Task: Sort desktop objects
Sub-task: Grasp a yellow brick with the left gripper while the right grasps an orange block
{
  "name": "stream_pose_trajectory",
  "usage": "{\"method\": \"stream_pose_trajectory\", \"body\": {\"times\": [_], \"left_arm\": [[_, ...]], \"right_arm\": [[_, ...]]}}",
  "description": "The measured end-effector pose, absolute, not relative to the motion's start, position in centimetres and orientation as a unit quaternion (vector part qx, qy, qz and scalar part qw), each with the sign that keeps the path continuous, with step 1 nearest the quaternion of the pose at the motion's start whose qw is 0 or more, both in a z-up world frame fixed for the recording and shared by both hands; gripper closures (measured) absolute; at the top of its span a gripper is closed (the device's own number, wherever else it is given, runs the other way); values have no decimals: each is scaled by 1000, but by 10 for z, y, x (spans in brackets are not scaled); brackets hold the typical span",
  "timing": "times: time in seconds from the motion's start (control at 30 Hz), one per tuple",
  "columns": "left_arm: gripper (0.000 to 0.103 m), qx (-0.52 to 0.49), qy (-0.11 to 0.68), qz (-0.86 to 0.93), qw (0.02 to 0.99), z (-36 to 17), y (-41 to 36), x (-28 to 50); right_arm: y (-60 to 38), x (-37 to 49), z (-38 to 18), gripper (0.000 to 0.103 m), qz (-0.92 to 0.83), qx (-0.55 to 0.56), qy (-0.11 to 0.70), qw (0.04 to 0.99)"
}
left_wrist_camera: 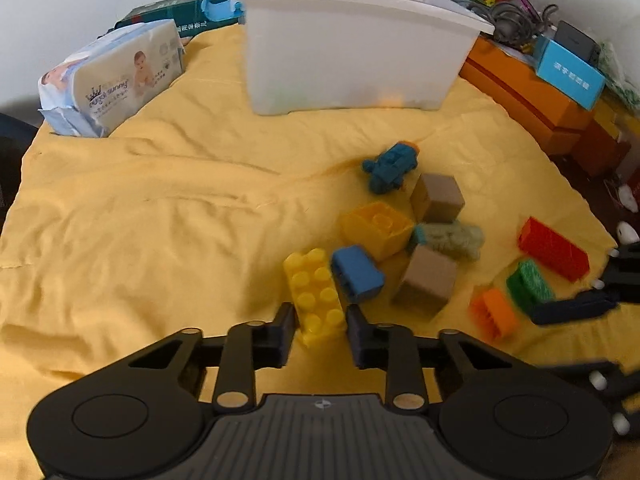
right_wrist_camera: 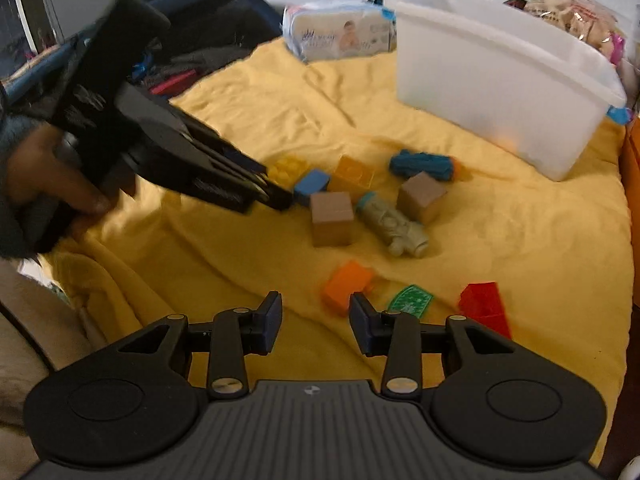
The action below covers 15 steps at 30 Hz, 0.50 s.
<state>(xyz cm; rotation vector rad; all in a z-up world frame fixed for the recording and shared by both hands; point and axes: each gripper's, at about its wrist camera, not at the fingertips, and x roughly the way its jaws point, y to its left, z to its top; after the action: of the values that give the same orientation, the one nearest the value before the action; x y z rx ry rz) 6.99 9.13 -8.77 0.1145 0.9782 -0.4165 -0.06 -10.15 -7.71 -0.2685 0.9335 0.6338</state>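
Your left gripper [left_wrist_camera: 319, 322] has its jaws set around the near end of the yellow studded brick [left_wrist_camera: 316, 293], with slim gaps showing at the pads, so it is not yet clamped. The brick lies studs up on the yellow cloth [left_wrist_camera: 160, 220], its long axis running straight away from you along the fingers, its far end just beside the blue block [left_wrist_camera: 357, 273]. In the right wrist view your left hand [right_wrist_camera: 52, 184] holds that gripper tilted down toward the pile from the left. Your right gripper [right_wrist_camera: 315, 318] hangs spread wide and holding nothing, just short of the orange brick [right_wrist_camera: 347, 286], with the green brick [right_wrist_camera: 411, 299] and red brick [right_wrist_camera: 482, 306] to its right. The white bin [left_wrist_camera: 352, 44] stands well beyond the pile.
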Motion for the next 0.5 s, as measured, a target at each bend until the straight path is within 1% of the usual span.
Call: {"method": "stream_pose_trajectory", "body": {"times": [0.07, 0.13, 0.27, 0.33, 0.4, 0.5], "left_arm": [[74, 74, 465, -219, 854, -85, 99, 64], [74, 104, 466, -219, 851, -85, 103, 58], [73, 94, 462, -222, 854, -84, 110, 57], [69, 94, 451, -225, 858, -83, 107, 57], [67, 101, 449, -228, 858, -85, 100, 60], [60, 107, 443, -229, 860, -85, 93, 63]], "right_arm": [[-101, 4, -85, 67, 287, -119, 454, 835], [-101, 7, -90, 68, 272, -115, 460, 837], [-103, 18, -95, 67, 243, -105, 457, 849], [-99, 21, -95, 67, 245, -108, 455, 849], [-93, 23, -98, 67, 246, -119, 456, 847], [-88, 20, -101, 68, 245, -140, 451, 847]]}}
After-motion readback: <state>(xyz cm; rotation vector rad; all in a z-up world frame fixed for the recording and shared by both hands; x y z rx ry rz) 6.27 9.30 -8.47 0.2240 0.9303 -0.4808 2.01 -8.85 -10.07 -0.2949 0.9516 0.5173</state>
